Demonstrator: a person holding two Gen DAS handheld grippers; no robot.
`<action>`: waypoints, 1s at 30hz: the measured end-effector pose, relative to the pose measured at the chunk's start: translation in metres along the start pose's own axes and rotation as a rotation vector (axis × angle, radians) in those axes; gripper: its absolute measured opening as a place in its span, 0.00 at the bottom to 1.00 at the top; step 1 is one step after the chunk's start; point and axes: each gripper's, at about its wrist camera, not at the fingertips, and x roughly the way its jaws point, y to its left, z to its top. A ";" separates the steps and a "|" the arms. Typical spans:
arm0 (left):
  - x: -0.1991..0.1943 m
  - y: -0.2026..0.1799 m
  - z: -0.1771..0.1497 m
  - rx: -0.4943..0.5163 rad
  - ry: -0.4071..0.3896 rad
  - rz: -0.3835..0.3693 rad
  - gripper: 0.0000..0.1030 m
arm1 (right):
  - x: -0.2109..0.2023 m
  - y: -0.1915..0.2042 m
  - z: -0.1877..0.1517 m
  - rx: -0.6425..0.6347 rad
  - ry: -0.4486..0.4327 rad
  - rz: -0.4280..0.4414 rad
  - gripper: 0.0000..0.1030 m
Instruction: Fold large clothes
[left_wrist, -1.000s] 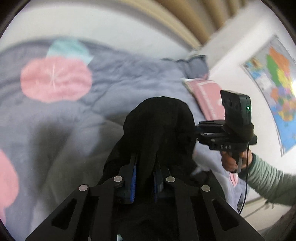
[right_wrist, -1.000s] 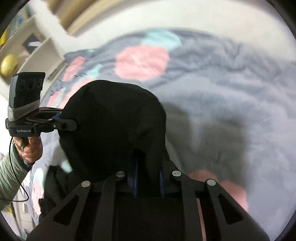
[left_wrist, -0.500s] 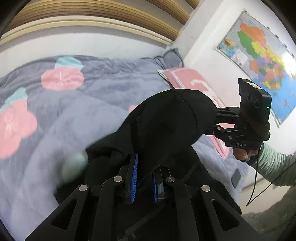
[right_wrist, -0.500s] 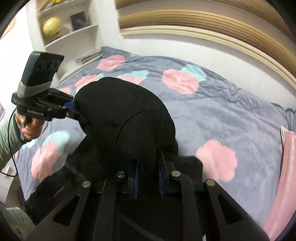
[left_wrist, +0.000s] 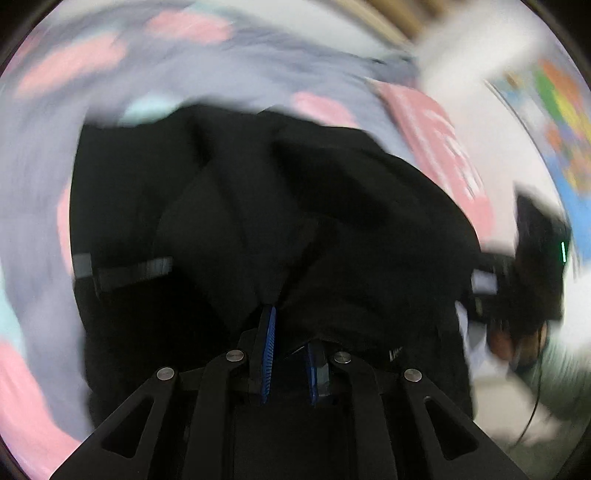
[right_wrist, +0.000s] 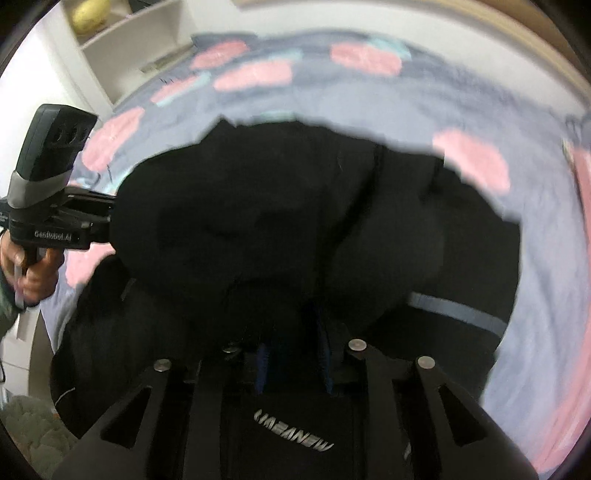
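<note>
A large black garment with a grey reflective stripe is spread out between both grippers over the bed; it also fills the right wrist view. My left gripper is shut on one edge of the garment, blue pads pinching the cloth. My right gripper is shut on another edge, its pads mostly buried in the cloth. Each gripper shows in the other's view: the right one at the right, the left one at the left. The left wrist view is motion-blurred.
The bed has a grey quilt with pink and teal flowers. A pink pillow lies near the wall with a coloured map. White shelves stand beyond the bed's left side.
Both grippers have swung downward with the garment. The cloth, bunched and lifted high before, now spreads wider and lower over the quilt. Both grips are unchanged.
</note>
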 end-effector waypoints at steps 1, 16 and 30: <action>0.005 0.005 -0.005 -0.047 0.003 -0.004 0.15 | 0.006 -0.002 -0.006 0.023 0.020 0.010 0.25; -0.116 -0.022 0.012 -0.044 -0.236 -0.026 0.29 | -0.090 -0.052 0.016 0.251 -0.122 0.020 0.59; 0.031 -0.020 0.001 -0.084 0.077 0.038 0.34 | 0.048 -0.029 0.027 0.324 0.182 -0.042 0.57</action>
